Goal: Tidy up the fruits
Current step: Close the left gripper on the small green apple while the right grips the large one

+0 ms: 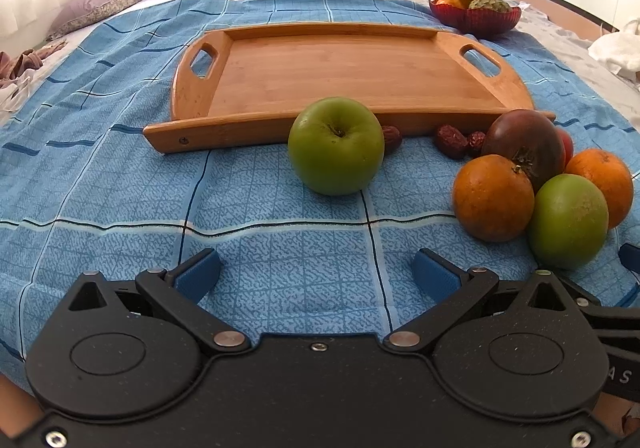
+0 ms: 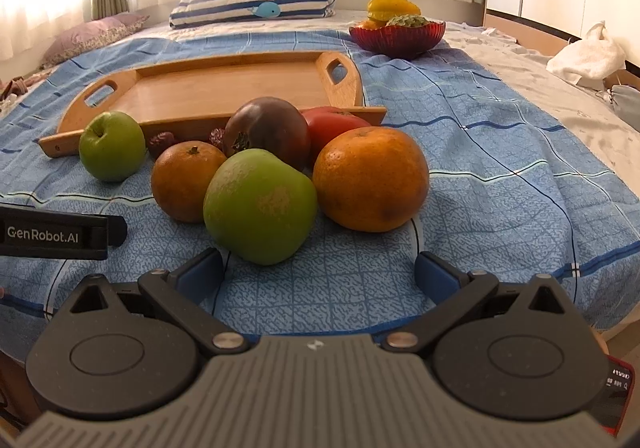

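Blue checked bedspread (image 1: pixel 120 175), curtained bedroom

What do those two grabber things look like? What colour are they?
The left gripper has a black body with round hinge discs, silver bolts and blue pads. The right gripper has the same black links and blue pads, but a grey ribbed body. White letters on the left one's side read GenRobot.AI.

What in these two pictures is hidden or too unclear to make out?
- Red tomato: left wrist view, mostly hidden behind the dark tomato.
- Dried dates: right wrist view, partly behind the fruit pile.
- Red bowl: lower contents hidden by its rim, both views.
- Bag: cut off at right edge.
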A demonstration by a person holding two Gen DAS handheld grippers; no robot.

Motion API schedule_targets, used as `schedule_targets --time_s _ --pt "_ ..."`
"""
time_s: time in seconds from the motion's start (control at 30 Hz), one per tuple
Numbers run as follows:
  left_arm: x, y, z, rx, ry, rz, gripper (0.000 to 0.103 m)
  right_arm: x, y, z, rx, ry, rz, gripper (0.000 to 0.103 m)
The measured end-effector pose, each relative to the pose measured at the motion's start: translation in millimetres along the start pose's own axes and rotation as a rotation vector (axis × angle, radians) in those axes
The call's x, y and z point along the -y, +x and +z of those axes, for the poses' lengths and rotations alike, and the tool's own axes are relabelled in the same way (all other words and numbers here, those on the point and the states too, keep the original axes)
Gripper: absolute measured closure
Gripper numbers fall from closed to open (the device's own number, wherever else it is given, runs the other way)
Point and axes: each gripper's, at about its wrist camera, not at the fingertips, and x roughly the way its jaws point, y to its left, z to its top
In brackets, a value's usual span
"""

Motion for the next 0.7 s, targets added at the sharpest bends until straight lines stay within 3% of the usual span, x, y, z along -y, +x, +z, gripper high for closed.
schedule_targets --time_s 0.13,0.33,0.47,0.6,0.7 --pt "2 -4 3 0.030 0.023 0.010 0.000 4 -9 -5 0.038 0.010 0.020 0.005" --pt "3 -15 17 0.144 0.050 0.015 0.000 8 -23 -7 0.100 0.063 0.039 0.030" --pt "4 -20 28 0.198 0.059 0.004 0.009 4 -33 -8 0.133 0.106 0.093 0.051" --pt "6 -19 35 0.212 0.080 -0.005 0.022 2 -37 -2 0.180 0.156 0.122 0.054" --pt "7 -15 38 0.213 0.086 -0.002 0.034 0 -32 7 0.186 0.165 0.114 0.050"
